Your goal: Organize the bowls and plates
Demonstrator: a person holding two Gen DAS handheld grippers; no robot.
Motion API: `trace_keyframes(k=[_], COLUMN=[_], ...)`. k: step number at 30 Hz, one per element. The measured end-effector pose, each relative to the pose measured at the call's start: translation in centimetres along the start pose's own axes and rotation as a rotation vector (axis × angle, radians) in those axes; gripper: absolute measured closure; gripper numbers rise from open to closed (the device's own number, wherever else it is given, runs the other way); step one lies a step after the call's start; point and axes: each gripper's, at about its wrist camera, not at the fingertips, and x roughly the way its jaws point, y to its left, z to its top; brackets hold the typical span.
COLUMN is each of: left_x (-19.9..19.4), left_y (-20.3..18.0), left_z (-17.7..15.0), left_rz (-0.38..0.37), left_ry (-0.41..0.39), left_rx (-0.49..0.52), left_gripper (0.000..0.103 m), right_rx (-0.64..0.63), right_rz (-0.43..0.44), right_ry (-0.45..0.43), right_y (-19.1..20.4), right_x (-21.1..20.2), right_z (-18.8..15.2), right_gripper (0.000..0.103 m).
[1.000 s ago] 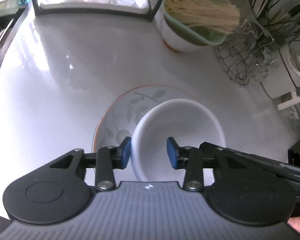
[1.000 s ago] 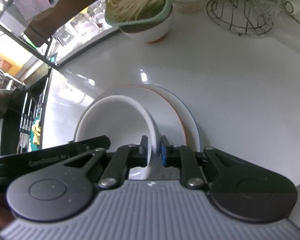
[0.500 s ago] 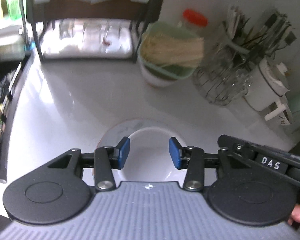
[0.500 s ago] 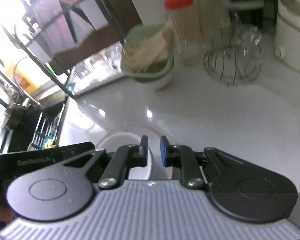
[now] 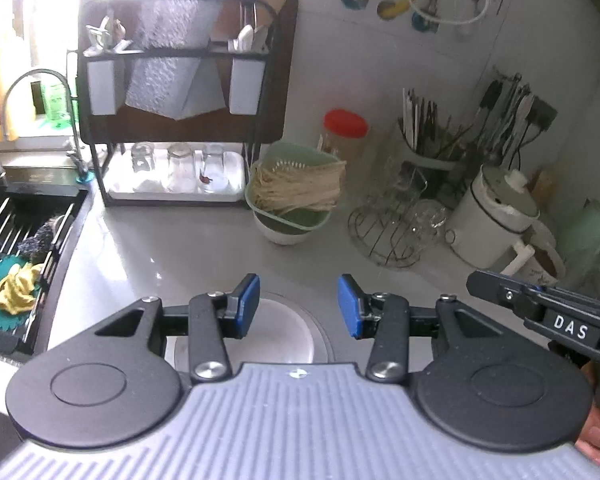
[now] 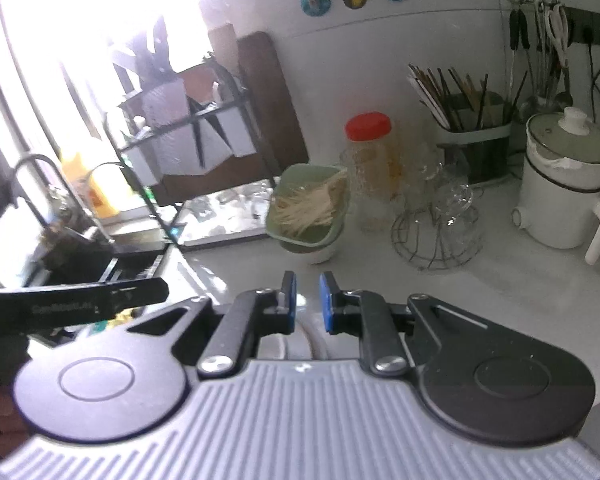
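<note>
Above the bowl (image 5: 280, 332) — left tongs (image 5: 299, 306) agape, right tongs (image 6: 308, 303) nearly closed, empty.

The pale grey counter (image 5: 148, 252) has a smooth, glossy surface that reflects the light, and the round white bowl (image 5: 280, 332) on it looks like glazed ceramic with a soft shine. The left tool (image 5: 298, 306) has matt black plastic arms, blue pads (image 5: 247, 300) that look rubbery, bright metal screws and a ribbed grey plastic body; the right tool (image 6: 308, 298) looks the same. Behind stand a black metal rack (image 5: 180, 120) with clear glass cups (image 5: 178, 166), a matt green plastic strainer basket (image 5: 296, 200), a thin wire metal stand (image 5: 392, 232) and a glossy white pot (image 5: 492, 220).
</note>
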Motion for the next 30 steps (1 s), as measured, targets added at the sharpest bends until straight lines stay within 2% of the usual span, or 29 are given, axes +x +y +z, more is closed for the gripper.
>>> trace_keyframes(k=[5, 8, 9, 11, 13, 14, 21, 25, 30], left_x=[-2.8, -4.2, -4.6, -5.4, -6.3, -6.8, -9.8, -11.3, -12.6], left_y=[-1.7, -2.7, -3.1, -3.8, -4.5, -4.8, -6.7, -7.9, -8.5], left_z=[-2.2, -3.4, -3.8, -4.6, -5.5, -5.9, -9.0, -11.1, -13.3], left_rz=[0.046, 0.061, 0.07, 0.078, 0.09, 0.1, 0.128, 0.147, 0.159], left_ry=[-0.041, -0.058, -0.063, -0.066, -0.072, -0.074, -0.083, -0.091, -0.076], left_rx=[-0.016, -0.023, -0.015, -0.002, 0.011, 0.017, 0.045, 0.095, 0.091], left_gripper=[0.047, 0.039, 0.036, 0.033, 0.029, 0.029, 0.01, 0.003, 0.003], right_rx=[-0.039, -0.061, -0.064, -0.064, -0.066, -0.066, -0.078, -0.083, -0.063], right_rz=[0.024, 0.02, 0.017, 0.012, 0.011, 0.01, 0.009, 0.007, 0.001], right_ry=[-0.038, -0.06, -0.067, -0.085, -0.111, -0.121, -0.137, -0.137, -0.127], right_y=[-0.3, -0.6, -0.9, -1.5, -2.0, -2.2, -3.0, -3.0, -3.0], right_x=[-2.7, -4.0, -4.5, -5.6, -6.6, -7.1, -9.8, -11.1, -12.5], right_z=[-1.1, -2.0, -2.2, -2.8, -3.3, -3.6, -5.8, -7.2, -8.8], right_gripper=[0.086, 0.085, 0.08, 0.049, 0.031, 0.027, 0.026, 0.003, 0.001])
